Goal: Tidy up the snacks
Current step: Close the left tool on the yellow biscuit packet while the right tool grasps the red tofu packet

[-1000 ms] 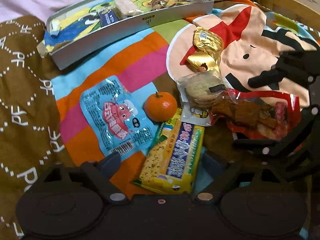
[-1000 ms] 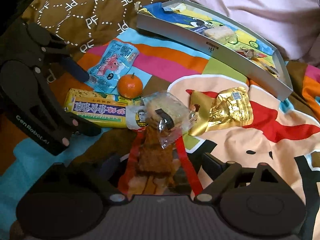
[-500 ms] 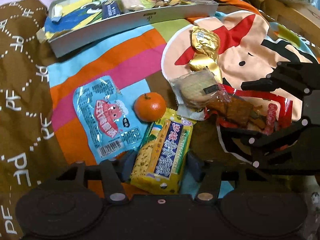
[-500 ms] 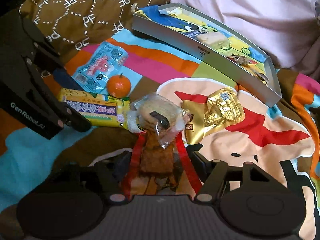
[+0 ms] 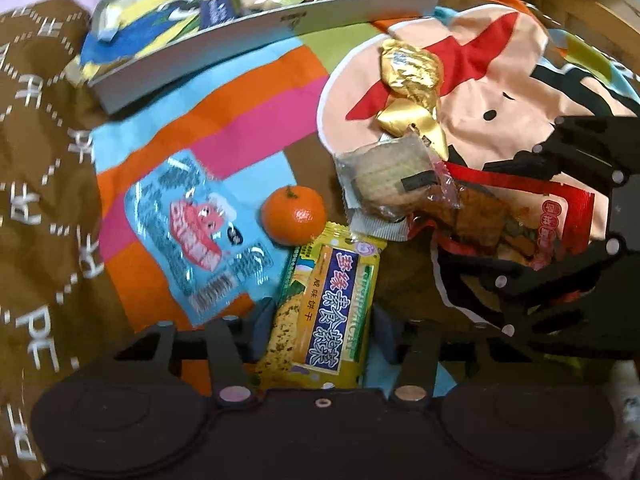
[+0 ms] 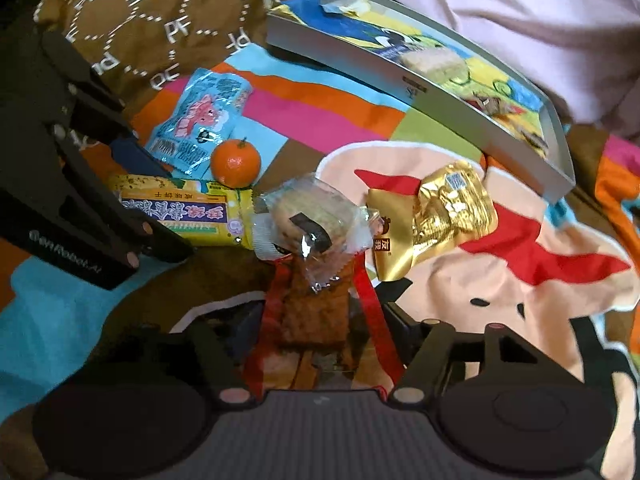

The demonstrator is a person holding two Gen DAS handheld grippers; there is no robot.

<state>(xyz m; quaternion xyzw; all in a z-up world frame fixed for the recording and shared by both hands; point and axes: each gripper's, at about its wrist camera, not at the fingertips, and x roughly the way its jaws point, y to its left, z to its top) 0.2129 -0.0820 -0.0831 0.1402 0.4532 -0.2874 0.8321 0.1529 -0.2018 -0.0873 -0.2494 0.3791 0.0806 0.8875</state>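
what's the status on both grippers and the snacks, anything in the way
Left gripper closing around yellow cracker pack. Right gripper closing around red snack pack. Clear-wrapped cookie overlaps the red pack's far end.

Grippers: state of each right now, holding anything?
Left gripper: tongs just closing around the yellow rectangular biscuit packet; contact unclear.
Right gripper: tongs just closing around the red plastic snack pouch; contact unclear.
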